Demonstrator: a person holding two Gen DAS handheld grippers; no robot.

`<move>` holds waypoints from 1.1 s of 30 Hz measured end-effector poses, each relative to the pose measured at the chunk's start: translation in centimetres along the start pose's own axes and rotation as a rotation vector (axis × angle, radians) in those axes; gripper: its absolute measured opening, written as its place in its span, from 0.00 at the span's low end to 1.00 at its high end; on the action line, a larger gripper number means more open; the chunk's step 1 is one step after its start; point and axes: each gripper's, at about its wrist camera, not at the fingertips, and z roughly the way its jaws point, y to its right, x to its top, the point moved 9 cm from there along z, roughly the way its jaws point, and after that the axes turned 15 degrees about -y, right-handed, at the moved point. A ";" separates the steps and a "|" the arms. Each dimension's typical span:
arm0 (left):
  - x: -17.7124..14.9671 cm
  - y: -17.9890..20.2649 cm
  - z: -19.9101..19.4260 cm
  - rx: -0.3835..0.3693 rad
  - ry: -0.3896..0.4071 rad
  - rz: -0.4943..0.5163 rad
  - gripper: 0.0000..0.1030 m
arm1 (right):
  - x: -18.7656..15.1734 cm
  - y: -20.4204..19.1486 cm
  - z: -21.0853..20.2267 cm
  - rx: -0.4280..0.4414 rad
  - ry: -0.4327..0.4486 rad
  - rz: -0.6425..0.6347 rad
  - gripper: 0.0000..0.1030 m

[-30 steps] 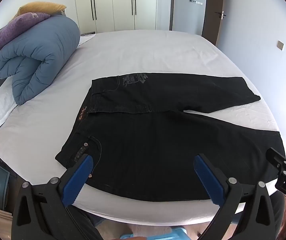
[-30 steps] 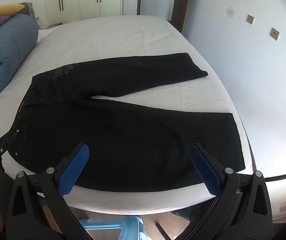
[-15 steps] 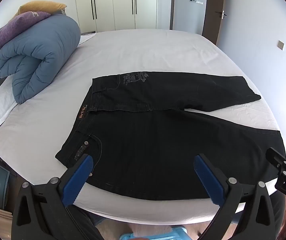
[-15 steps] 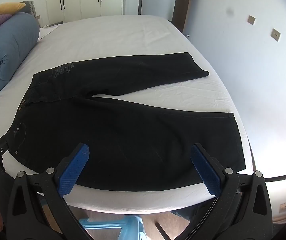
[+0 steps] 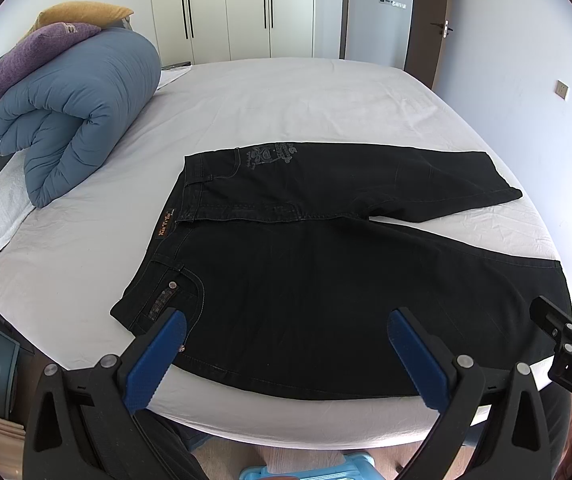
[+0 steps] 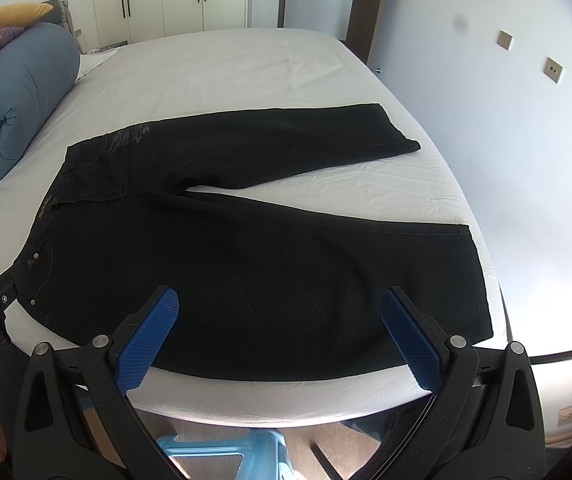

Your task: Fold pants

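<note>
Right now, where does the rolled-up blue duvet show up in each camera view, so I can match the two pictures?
Left wrist view: the blue duvet fills the upper left, rolled up on the bed beside the pants' waistband end.
Right wrist view: the blue duvet sits at the far left edge, partly cut off by the frame.
Shared landmark: the black pants lie spread flat on the white bed in both views.

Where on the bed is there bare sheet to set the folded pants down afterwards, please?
The widest bare sheet lies beyond the black pants, between the rolled blue duvet and the bed's right edge. A narrower patch sits between duvet and waistband, and a wedge between the two legs. The near edge is crowded: pants plus both open grippers, left and right.
</note>
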 end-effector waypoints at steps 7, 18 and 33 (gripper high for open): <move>0.0 0.0 0.1 0.000 0.000 0.000 1.00 | -0.5 -0.6 0.2 -0.001 -0.002 0.000 1.00; 0.0 0.0 0.0 0.000 -0.001 0.000 1.00 | -0.5 -0.6 0.3 0.001 -0.005 -0.001 1.00; -0.3 0.3 0.0 -0.001 -0.002 0.000 1.00 | -0.7 -1.1 0.6 0.001 -0.008 -0.001 1.00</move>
